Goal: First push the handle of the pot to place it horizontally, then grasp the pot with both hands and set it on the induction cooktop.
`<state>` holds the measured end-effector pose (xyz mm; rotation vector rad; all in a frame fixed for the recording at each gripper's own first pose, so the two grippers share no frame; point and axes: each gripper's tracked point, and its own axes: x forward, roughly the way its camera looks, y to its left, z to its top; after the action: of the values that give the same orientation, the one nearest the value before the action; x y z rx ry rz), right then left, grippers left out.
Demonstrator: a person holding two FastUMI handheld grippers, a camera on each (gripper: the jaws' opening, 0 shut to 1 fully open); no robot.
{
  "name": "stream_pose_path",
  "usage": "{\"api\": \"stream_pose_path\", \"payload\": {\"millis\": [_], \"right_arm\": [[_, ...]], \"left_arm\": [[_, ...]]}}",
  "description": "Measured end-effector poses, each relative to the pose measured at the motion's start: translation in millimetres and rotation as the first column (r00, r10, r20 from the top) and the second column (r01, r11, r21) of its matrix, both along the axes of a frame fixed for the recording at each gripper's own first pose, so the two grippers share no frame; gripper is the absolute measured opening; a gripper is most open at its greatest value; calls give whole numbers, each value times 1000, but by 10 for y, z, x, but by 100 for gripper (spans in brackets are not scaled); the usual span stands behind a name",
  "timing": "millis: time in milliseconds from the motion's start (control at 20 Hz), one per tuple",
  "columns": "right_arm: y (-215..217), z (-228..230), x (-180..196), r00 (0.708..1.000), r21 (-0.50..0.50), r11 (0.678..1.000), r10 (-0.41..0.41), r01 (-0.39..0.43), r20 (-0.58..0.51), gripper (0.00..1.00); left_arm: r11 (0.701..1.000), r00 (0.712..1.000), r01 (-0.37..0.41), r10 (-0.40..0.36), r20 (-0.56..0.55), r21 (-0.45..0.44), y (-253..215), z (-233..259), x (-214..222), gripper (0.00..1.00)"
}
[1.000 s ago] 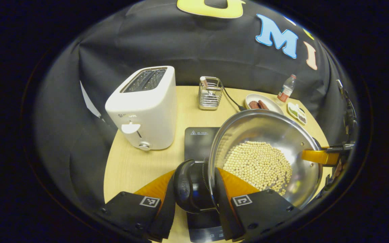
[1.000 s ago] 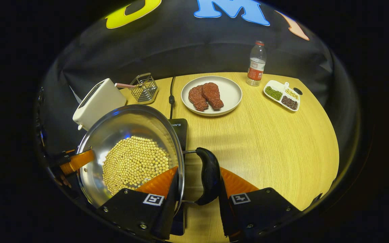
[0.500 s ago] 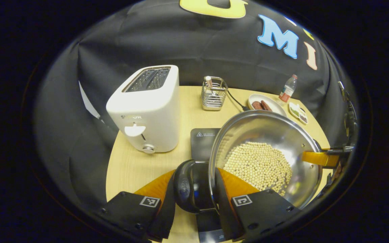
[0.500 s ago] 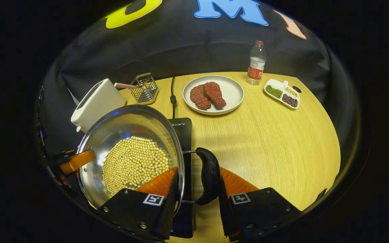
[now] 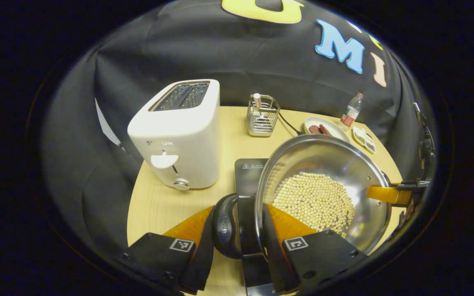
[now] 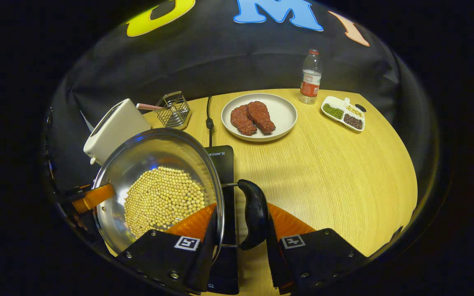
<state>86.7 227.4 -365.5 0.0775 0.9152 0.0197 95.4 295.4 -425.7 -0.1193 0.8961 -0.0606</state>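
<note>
A steel pot (image 5: 335, 164) holding pale round beans (image 5: 315, 201) hangs tilted above the black induction cooktop (image 5: 247, 172). My left gripper (image 5: 237, 216) is shut on the pot's black left handle (image 5: 222, 226) and the rim beside it. In the right gripper view, my right gripper (image 6: 241, 216) is shut on the black right handle (image 6: 255, 213) and the rim of the pot (image 6: 154, 152). The cooktop (image 6: 220, 158) lies under the pot's right side, mostly hidden. Each view shows the other gripper across the pot, the right gripper (image 5: 389, 193) and the left gripper (image 6: 93, 197).
A white toaster (image 5: 179, 135) stands left of the cooktop, a wire holder (image 5: 263, 115) behind it. A plate of meat (image 6: 259, 117), a water bottle (image 6: 310, 78) and a divided dish (image 6: 344, 113) sit at the back. A black cable (image 6: 209, 115) runs back from the cooktop. Bare wooden table (image 6: 335, 176) spreads right.
Both grippers have carried the pot a little toward the toaster side, so the cooktop sits more directly beneath it. Both grips are unchanged.
</note>
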Motion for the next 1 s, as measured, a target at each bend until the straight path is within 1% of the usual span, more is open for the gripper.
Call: {"api": "stream_pose_path", "payload": {"millis": [50, 150, 200, 250, 300, 350, 400, 450, 500, 600, 650, 700, 750, 850, 900, 1000], "right_arm": [[3, 0, 11, 1000, 2, 1000, 2, -2, 1, 57], [15, 4, 30, 1000, 12, 1000, 9, -10, 5, 57], [20, 21, 35, 1000, 25, 1000, 16, -17, 11, 59], [12, 71, 55, 1000, 31, 999, 16, -17, 26, 61], [3, 105, 78, 999, 36, 999, 20, -22, 43, 64], [-6, 140, 91, 998, 35, 999, 28, -30, 58, 73], [-41, 192, 87, 997, 27, 999, 34, -36, 69, 76], [-62, 261, 85, 996, 26, 999, 42, -45, 84, 81], [-84, 332, 71, 993, 25, 998, 49, -52, 103, 83], [-150, 516, 69, 986, 25, 998, 61, -66, 156, 84], [-193, 614, 69, 981, 25, 997, 69, -75, 181, 84], [-228, 717, 63, 975, 30, 996, 75, -83, 207, 75], [-279, 847, 65, 969, 34, 996, 78, -88, 234, 84], [-423, 1139, 72, 951, 27, 995, 82, -94, 299, 83], [-499, 1301, 69, 939, 22, 995, 84, -97, 334, 83], [-665, 1668, 28, 907, 15, 995, 86, -101, 411, 83]], "left_arm": [[1000, 1000, -6, 6, 3, -2, 5, 7, -2, 66], [1000, 1000, -17, 18, 3, -8, 1, 26, -21, 67], [1000, 1000, -25, 25, 3, -14, -13, 39, -45, 70], [999, 999, -34, 34, 22, -15, 1, 84, -26, 68], [999, 998, -45, 46, 45, -14, 22, 132, -2, 69], [998, 996, -64, 65, 64, -18, 47, 198, 15, 67], [996, 993, -87, 89, 81, -31, 63, 281, 33, 68], [993, 988, -113, 116, 99, -37, 95, 395, 30, 83], [991, 984, -129, 133, 119, -42, 88, 456, 36, 84], [989, 975, -143, 146, 165, -33, 60, 662, 12, 86], [989, 971, -143, 145, 192, -25, 17, 782, -11, 86], [990, 966, -142, 142, 215, -18, -30, 900, -25, 86], [990, 960, -141, 141, 243, -15, -125, 1047, -28, 87], [990, 946, -138, 138, 294, -21, -369, 1333, -62, 86], [990, 937, -138, 139, 320, -25, -518, 1508, -65, 87], [991, 912, -124, 131, 388, -43, -889, 1916, -65, 86]]}}
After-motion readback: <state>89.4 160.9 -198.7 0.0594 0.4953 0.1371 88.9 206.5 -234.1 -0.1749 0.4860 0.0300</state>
